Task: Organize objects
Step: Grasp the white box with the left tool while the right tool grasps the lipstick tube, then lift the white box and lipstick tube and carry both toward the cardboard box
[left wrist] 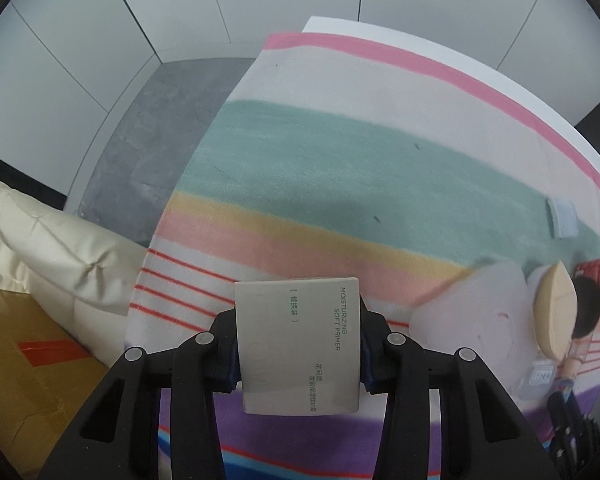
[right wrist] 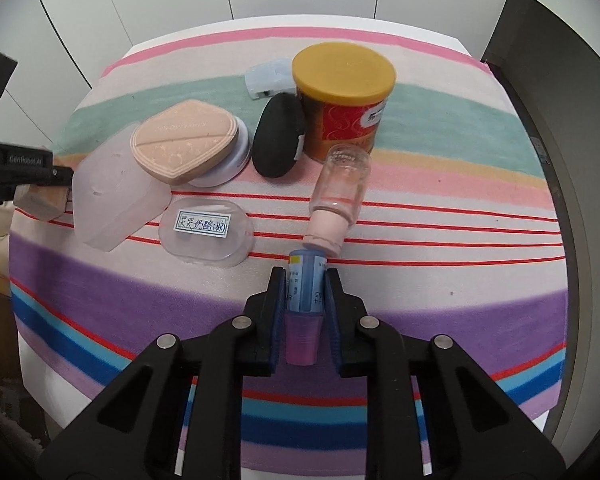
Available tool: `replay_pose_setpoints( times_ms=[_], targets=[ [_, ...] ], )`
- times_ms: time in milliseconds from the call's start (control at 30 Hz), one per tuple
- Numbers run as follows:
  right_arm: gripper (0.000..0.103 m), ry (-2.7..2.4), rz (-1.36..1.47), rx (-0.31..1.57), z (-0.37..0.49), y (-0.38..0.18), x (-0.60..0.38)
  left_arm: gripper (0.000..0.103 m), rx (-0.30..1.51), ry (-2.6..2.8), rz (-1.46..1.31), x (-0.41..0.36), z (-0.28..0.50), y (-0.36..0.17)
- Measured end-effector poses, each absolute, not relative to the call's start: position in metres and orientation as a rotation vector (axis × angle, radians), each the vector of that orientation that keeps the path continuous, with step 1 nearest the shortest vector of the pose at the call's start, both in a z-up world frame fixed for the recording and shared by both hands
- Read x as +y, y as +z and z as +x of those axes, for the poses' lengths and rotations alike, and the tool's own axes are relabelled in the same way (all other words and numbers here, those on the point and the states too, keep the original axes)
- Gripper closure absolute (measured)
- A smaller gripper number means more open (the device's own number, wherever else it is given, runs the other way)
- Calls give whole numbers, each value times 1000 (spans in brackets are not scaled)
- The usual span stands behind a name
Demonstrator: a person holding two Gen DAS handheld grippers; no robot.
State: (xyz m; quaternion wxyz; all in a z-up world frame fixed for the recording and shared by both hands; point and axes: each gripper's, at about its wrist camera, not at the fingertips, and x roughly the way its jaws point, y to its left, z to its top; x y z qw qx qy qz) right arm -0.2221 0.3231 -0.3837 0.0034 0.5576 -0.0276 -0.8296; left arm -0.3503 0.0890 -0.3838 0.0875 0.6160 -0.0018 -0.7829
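My left gripper (left wrist: 297, 336) is shut on a flat grey box (left wrist: 298, 356) printed "Moisturizing Soft Primer"; its pads press on both side edges, above the near left part of the striped cloth (left wrist: 340, 152). The same box (right wrist: 40, 204) shows at the left edge of the right wrist view. My right gripper (right wrist: 305, 280) is shut on a small blue tube (right wrist: 306, 284) with a purple cap, held over the cloth's near middle. Just beyond its tip lies a glass bottle (right wrist: 338, 188) with a pink cap.
On the cloth stand a peach compact (right wrist: 184, 142), a loose clear lid (right wrist: 116, 196), a clear oval case with a label (right wrist: 206, 232), a black oval (right wrist: 278, 136), a red can with a yellow lid (right wrist: 342, 100) and a pale blue case (right wrist: 268, 78). A cardboard box (left wrist: 28, 360) and cream cushion (left wrist: 60, 248) lie off the left edge.
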Motion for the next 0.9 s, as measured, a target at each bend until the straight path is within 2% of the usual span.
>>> replay_pose_setpoints(
  times_ms=[400, 533, 733, 900],
  targets=[
    [84, -2644, 1764, -81, -239, -343, 346, 59, -174, -2405, 1753, 98, -330, -332],
    [84, -2668, 1722, -33, -233, -320, 343, 59, -220, -2447, 1760, 109, -312, -310],
    [84, -2703, 1659, -113, -226, -279, 349, 59, -252, -2499, 1754, 124, -295, -279],
    [84, -2749, 1591, -101, -224, -237, 355, 59, -259, -2565, 1718, 134, -278, -236]
  ],
)
